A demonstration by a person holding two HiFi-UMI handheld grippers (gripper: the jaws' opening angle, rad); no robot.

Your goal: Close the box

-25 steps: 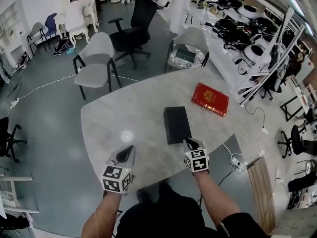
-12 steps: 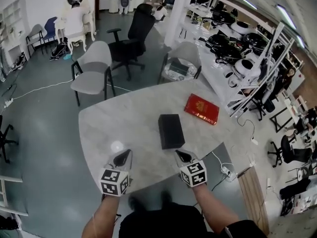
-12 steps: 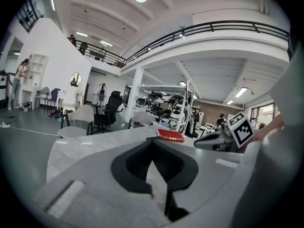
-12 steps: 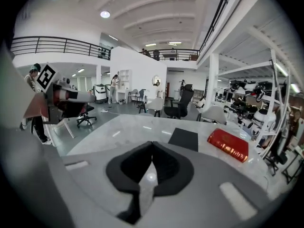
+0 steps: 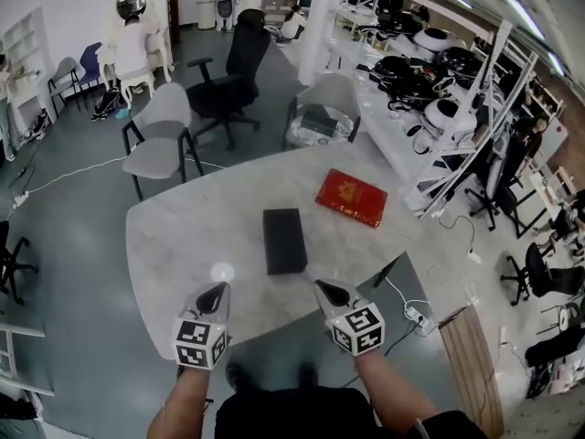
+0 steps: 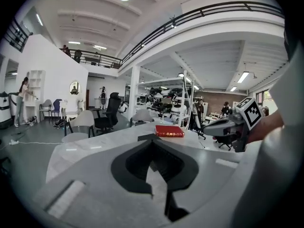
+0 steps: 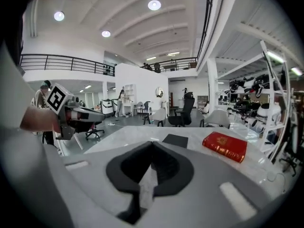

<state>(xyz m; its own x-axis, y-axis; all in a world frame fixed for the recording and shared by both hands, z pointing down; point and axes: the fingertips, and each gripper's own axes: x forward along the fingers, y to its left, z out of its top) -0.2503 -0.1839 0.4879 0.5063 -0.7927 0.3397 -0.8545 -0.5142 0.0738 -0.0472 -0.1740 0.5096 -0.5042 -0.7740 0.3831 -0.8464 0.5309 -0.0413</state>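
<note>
Box [image 5: 284,240] lies closed on the table [image 5: 183,236] — contents unseen, red book [image 5: 351,197] near.

Open-plan robotics lab or workshop, apparently: a high hall with a railed mezzanine [image 6: 204,14], metal shelving [image 5: 430,80] loaded with black-and-white equipment, swivel chairs [image 5: 239,58], a floor cable [image 5: 64,167] and a large pale table [image 5: 174,236].
</note>
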